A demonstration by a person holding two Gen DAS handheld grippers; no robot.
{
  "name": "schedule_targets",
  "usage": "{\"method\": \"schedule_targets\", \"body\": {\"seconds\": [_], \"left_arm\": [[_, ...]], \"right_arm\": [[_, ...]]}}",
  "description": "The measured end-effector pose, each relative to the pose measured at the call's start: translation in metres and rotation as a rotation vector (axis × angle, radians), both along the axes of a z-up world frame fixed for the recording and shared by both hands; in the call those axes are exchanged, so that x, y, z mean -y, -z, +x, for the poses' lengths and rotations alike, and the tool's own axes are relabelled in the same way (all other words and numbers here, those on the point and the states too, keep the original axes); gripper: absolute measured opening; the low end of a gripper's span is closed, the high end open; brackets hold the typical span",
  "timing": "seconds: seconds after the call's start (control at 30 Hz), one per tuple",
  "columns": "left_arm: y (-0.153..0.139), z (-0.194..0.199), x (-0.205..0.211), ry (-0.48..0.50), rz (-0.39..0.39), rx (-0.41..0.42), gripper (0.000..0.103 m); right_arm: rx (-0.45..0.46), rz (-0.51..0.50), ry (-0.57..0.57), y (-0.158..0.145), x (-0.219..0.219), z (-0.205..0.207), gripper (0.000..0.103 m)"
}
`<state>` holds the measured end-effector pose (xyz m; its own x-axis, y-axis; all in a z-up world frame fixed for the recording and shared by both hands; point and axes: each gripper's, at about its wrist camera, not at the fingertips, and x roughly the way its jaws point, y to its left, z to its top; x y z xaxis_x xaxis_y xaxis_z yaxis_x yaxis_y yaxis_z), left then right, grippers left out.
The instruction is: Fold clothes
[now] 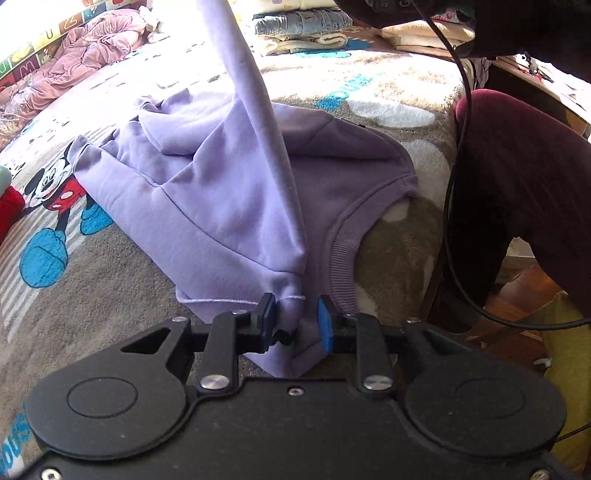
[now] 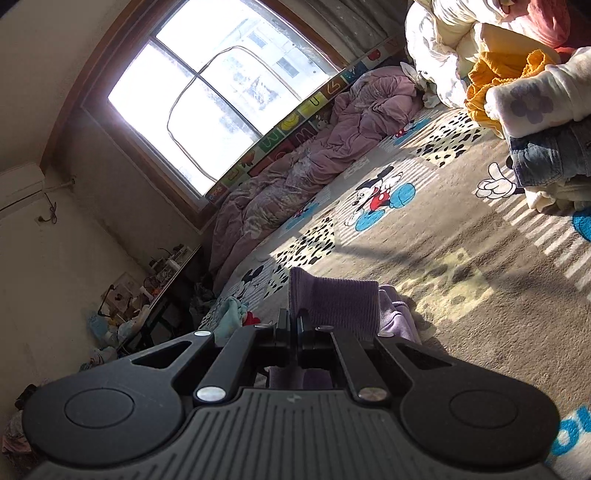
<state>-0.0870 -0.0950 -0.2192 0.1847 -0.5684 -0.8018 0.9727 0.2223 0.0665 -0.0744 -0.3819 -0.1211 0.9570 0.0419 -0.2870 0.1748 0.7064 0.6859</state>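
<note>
You are clamping the left tongs (image 1: 296, 317) on a bunched corner of the lilac sweatshirt (image 1: 221, 192), which is lying rumpled on the bed (image 1: 110, 295). The right tongs (image 2: 294, 328) are gripping its ribbed cuff (image 2: 336, 299), sleeve raised. Folded stack (image 1: 303, 26) is sitting behind; this garment is remaining unfolded.

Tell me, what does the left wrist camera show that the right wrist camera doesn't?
Only the left wrist view shows the lilac sweatshirt spread on the bed, one sleeve lifted, and the left gripper pinching its fabric. Only the right wrist view shows the window, a cluttered desk and the right gripper shut on a ribbed cuff. Both show the cartoon-mouse blanket, a pink quilt and folded jeans.
</note>
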Motion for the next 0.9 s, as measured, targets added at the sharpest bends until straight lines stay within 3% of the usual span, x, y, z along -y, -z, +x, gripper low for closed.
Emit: {"method": "schedule_targets", "body": {"seconds": [0.3,0.77,0.8,0.9], "left_arm": [[0.003,0.025,-0.016,-0.054,-0.115,-0.198,0.023],[0.015,0.06,-0.051,-0.255,-0.309,-0.58,0.024],[0.016,0.062,-0.053,-0.269,-0.32,-0.607,0.026],[0.02,0.072,-0.06,-0.308,-0.362,-0.716,0.046]], "right_arm": [[-0.132,-0.094,-0.079,0.013,-0.054,0.1,0.006],[-0.277,-0.209,-0.148,0.049,-0.101,0.181,0.006],[-0.288,-0.217,-0.151,0.051,-0.103,0.184,0.006],[-0.35,-0.253,-0.143,0.062,-0.106,0.194,0.006]]}}
